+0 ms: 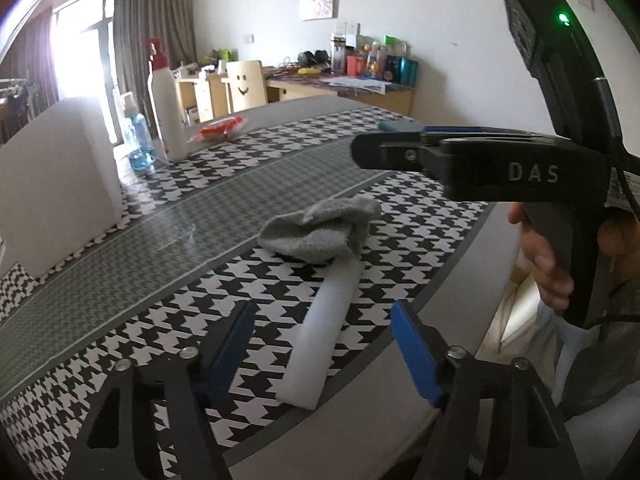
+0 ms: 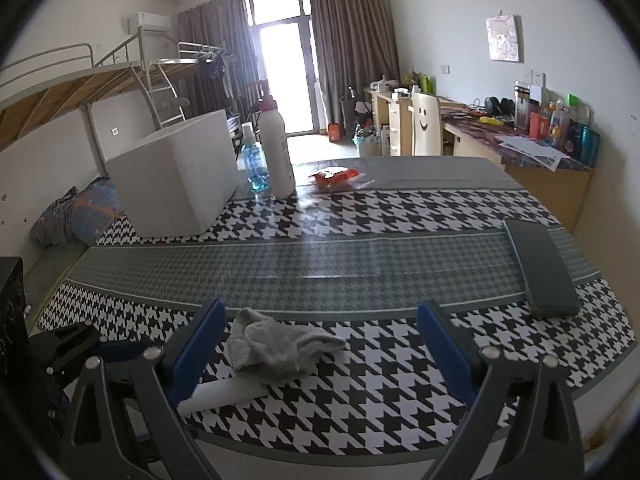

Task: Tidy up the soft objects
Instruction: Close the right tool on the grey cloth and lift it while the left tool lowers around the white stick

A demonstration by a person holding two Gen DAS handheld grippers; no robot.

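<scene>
The grey sock (image 1: 320,232) mid-frame looks soft, light; pinch its bunched top. Both hand-held grippers, left (image 1: 320,352) and right (image 2: 320,352), stand apart, empty.

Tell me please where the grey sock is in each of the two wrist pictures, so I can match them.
Left wrist view: the grey sock lies crumpled at the centre, on the far end of the white strip.
Right wrist view: the grey sock lies low and left of centre, with the strip under its near edge.
Shared landmark: the white bottle with red pump at the table's far side.
</scene>
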